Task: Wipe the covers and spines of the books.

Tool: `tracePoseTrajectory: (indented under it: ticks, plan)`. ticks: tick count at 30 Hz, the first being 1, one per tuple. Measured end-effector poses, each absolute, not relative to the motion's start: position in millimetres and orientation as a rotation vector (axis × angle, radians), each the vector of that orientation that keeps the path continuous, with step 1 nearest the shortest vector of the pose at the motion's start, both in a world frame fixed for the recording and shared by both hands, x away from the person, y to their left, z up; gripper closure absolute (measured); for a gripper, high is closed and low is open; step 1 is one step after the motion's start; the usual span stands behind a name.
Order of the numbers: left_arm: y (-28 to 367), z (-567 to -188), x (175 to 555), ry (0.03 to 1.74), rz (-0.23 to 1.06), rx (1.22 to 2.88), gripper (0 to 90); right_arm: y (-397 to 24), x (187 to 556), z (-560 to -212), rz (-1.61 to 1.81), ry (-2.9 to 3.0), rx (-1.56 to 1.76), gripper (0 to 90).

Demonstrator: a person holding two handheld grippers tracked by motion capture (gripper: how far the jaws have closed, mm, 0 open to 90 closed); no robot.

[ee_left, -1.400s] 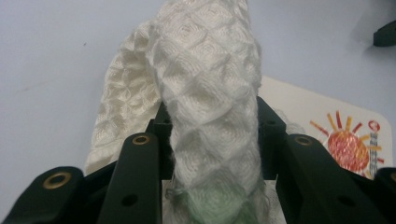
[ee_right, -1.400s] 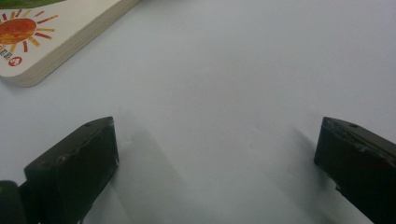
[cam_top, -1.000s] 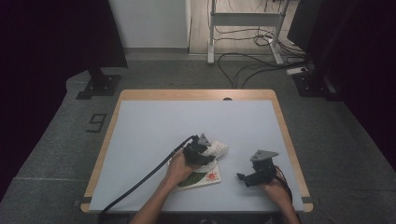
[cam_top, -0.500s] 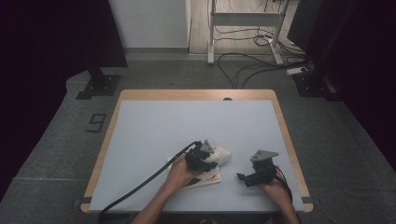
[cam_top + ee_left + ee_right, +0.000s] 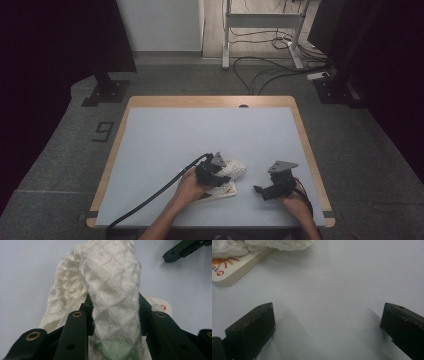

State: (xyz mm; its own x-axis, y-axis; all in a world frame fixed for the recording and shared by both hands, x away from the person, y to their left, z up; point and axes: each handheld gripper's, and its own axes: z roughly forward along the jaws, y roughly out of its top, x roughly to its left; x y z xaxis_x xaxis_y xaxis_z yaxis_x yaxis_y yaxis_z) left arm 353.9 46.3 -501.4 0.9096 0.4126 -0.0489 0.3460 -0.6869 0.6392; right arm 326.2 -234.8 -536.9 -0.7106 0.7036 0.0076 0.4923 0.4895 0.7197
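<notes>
High view: left gripper (image 5: 216,172) pinches white knitted cloth (image 5: 232,169) over a book (image 5: 220,191) near the table's (image 5: 165,135) front edge; right gripper (image 5: 265,190) waits, jaws apart.

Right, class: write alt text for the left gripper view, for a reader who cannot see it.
A white quilted cloth is pinched between two black gripper fingers and rises up the middle of the view. Beneath it lies a white booklet on a pale table.

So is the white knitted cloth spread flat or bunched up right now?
Bunched up. The left gripper is shut on a gathered fold of the white knitted cloth, and the rest lies crumpled over the book.
</notes>
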Motion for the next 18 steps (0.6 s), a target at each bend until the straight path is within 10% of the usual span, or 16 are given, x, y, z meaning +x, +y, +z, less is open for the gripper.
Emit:
tracePoseTrajectory:
  ticks: [18]
  plan:
    - [88, -501, 342, 0.581, 0.122, 2.365, 64.0, -235, 326, -537, 1.046, 2.450, 1.012, 0.0]
